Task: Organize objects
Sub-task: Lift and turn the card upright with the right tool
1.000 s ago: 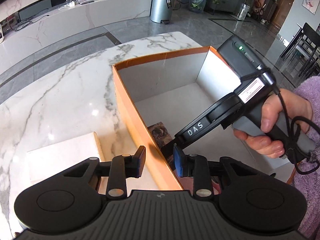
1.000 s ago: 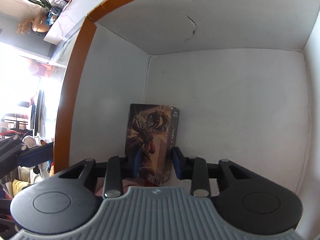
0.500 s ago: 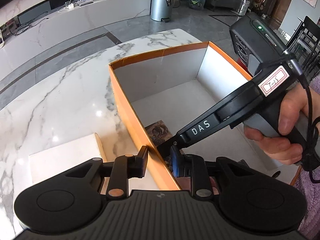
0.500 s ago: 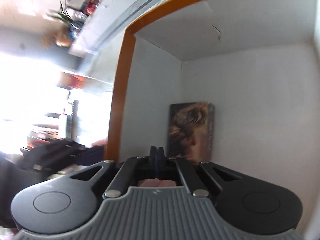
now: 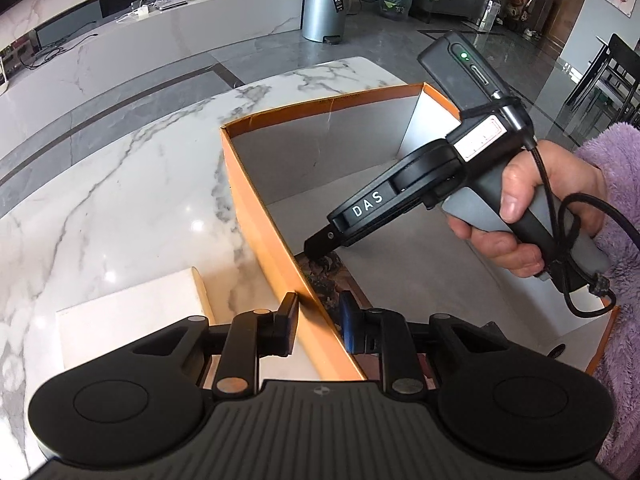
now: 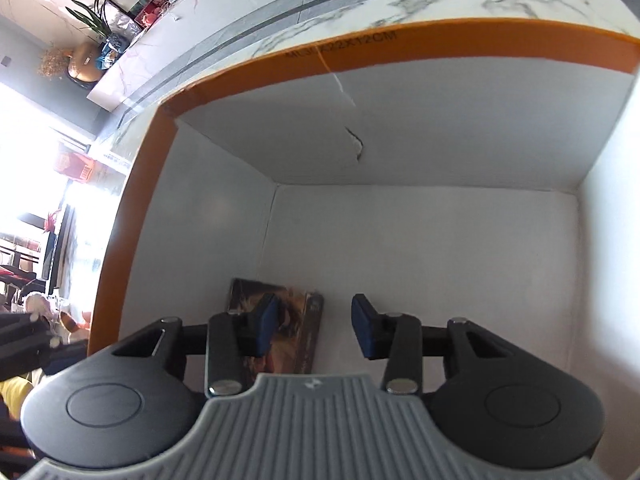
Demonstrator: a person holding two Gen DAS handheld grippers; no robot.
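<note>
An orange cardboard box (image 5: 256,216) with a white inside stands on the marble table (image 5: 120,200). A small box with dark picture art (image 6: 296,320) lies on the box floor by its left wall; it also shows in the left wrist view (image 5: 328,276). My right gripper (image 6: 314,330) is open and empty, inside the orange box (image 6: 132,216), just above the picture box. My left gripper (image 5: 318,320) straddles the orange box's left wall with a finger on each side, and I cannot tell whether it presses the wall.
A flat white box (image 5: 132,316) lies on the table left of the orange box. The table's far edge is close behind the orange box. A metal bin (image 5: 324,4) and a low white counter (image 5: 160,36) stand on the floor beyond.
My right gripper let go of the picture box, shut briefly, and is now open and drawn back. The picture box stays on the box floor. My left gripper stays at the wall.
</note>
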